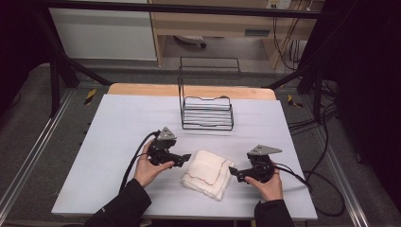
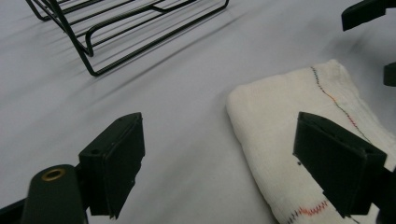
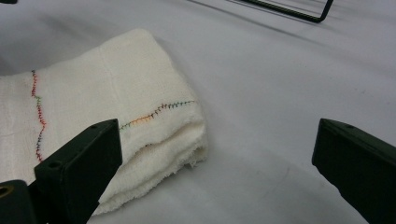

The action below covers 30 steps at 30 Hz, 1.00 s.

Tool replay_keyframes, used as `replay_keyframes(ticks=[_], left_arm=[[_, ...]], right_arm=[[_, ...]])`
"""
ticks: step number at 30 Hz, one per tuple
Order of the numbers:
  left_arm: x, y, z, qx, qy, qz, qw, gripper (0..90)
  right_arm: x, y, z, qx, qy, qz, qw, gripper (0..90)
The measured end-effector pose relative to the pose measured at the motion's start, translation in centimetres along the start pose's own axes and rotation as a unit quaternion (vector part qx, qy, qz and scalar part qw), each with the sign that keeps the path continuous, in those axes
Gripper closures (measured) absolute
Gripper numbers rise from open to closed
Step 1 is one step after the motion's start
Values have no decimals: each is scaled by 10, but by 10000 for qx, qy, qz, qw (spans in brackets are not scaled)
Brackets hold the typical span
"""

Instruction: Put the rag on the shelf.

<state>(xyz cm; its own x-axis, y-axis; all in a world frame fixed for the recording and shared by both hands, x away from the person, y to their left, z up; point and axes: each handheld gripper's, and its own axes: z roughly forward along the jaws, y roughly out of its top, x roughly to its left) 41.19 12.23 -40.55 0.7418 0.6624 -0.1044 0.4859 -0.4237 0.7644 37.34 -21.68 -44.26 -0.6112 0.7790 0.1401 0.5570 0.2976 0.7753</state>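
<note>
Left gripper (image 2: 219, 163): jaws spread wide, nothing between them; one jaw over bare table, the other above the near edge of the folded cloth (image 2: 308, 140). Right gripper (image 3: 219, 172): jaws likewise spread and empty, one jaw over a corner of the cloth, the other over bare table.

Cloth: one, white gauze-like weave, folded into a thick square with layered frayed edges, multicoloured zigzag stitching along the hem. It lies flat between the two grippers.

Beyond the jaws: one black wire rack (image 1: 206, 111), standing well apart on the pale grey table (image 1: 118, 142).

Count: two grippers, one cloth, one rack.
</note>
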Motion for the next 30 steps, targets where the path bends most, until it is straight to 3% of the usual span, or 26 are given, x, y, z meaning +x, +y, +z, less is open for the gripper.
replay_keyframes(ticks=[10,15,16,20,22,26,30], left_arm=[[-7,11,29,250,146,-44,9996,256],[-9,14,42,348,197,-99,9992,336],[-10,15,45,365,211,-88,9991,385],[-12,17,54,414,72,-144,9990,454],[-14,17,59,479,94,-103,9988,527],[-14,15,69,657,82,-67,9978,566],[-13,14,74,665,-36,-171,9976,642]], right_arm=[[0,0,1,7,13,-9,10000,22],[1,0,1,5,39,44,10000,36],[1,0,1,-4,41,27,10000,44],[0,0,1,-21,48,27,10000,57],[1,0,1,-18,65,52,10000,77],[1,0,1,-15,47,65,10000,97],[1,0,2,-47,-32,117,9999,134]])
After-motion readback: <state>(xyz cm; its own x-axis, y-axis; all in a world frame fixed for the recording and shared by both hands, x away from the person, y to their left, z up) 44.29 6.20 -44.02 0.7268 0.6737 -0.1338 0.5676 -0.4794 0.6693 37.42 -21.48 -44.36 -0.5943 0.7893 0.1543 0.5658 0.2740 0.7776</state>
